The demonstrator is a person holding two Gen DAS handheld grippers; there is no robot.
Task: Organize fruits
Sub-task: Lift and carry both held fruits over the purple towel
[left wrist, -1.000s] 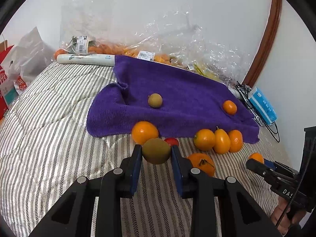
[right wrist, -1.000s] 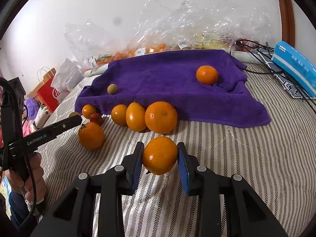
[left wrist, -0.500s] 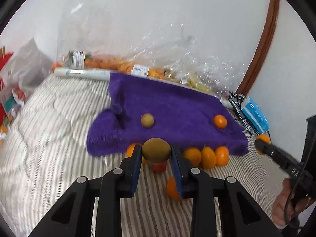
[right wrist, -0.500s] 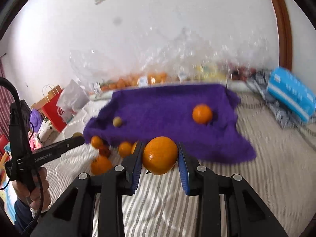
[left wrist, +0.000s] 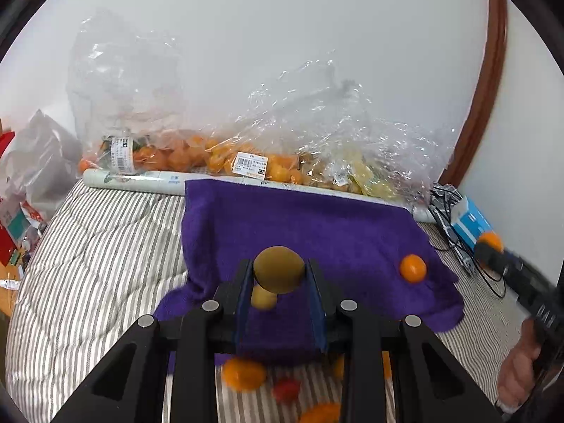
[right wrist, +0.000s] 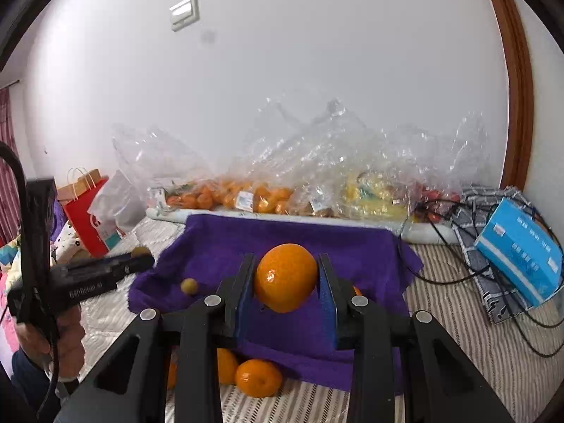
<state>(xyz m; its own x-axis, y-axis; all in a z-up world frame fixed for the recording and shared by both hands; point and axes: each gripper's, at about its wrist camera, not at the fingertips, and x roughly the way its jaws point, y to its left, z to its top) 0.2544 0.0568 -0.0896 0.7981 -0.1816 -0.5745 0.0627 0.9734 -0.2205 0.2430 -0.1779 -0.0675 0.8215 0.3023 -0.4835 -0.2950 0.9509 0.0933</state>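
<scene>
The left tool [left wrist: 279,275] grips a matte brown-green kiwi [left wrist: 279,271]. The right tool [right wrist: 286,280] grips a glossy round orange [right wrist: 285,276]. Both fruits are above the fuzzy purple towel [left wrist: 317,225] on the striped quilted bed [left wrist: 98,264], crinkled plastic bags [left wrist: 317,134] at 12 o'clock.

Your two wrist cameras are each looking forward and down along a claw. Both are facing the purple towel [left wrist: 317,225] [right wrist: 317,243] on the bed, close in.

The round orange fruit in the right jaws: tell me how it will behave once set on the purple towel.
The round orange fruit will probably roll, being near-spherical. The soft purple towel may check it; a small orange sits there. Its glossy skin could slip.
</scene>
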